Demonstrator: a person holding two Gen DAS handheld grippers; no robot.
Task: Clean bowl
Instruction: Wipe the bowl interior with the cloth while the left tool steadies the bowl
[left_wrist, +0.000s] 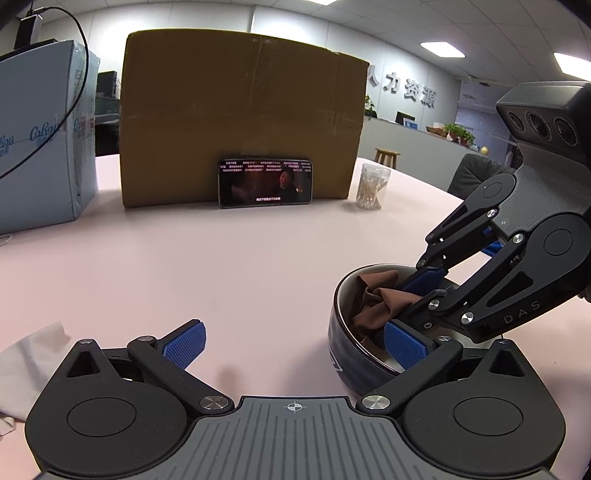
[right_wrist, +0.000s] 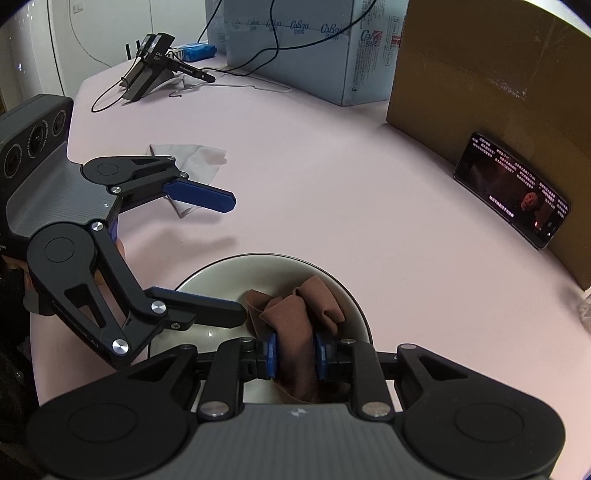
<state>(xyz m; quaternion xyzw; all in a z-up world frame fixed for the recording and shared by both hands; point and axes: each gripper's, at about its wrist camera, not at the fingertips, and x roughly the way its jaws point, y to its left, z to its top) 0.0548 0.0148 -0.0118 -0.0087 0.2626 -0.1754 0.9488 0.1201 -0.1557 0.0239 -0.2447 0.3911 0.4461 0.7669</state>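
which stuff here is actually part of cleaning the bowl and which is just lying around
In use:
- dark bowl with pale inside
- crumpled brown cloth, in the right gripper
- left gripper, at the bowl's rim

Lying about:
- brown cardboard box
- black phone
- clear cotton swab jar
- white tissue

left wrist: faces box (left_wrist: 243, 114) | right wrist: close, down | shared: bowl (left_wrist: 347, 354), seemingly

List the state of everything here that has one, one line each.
Bowl: upright, cloth inside.
Cloth: crumpled, pinched by right gripper.
Left gripper: open wide, one finger against bowl's side.
Phone: screen on, leaning on box.
Tissue: flat on table.
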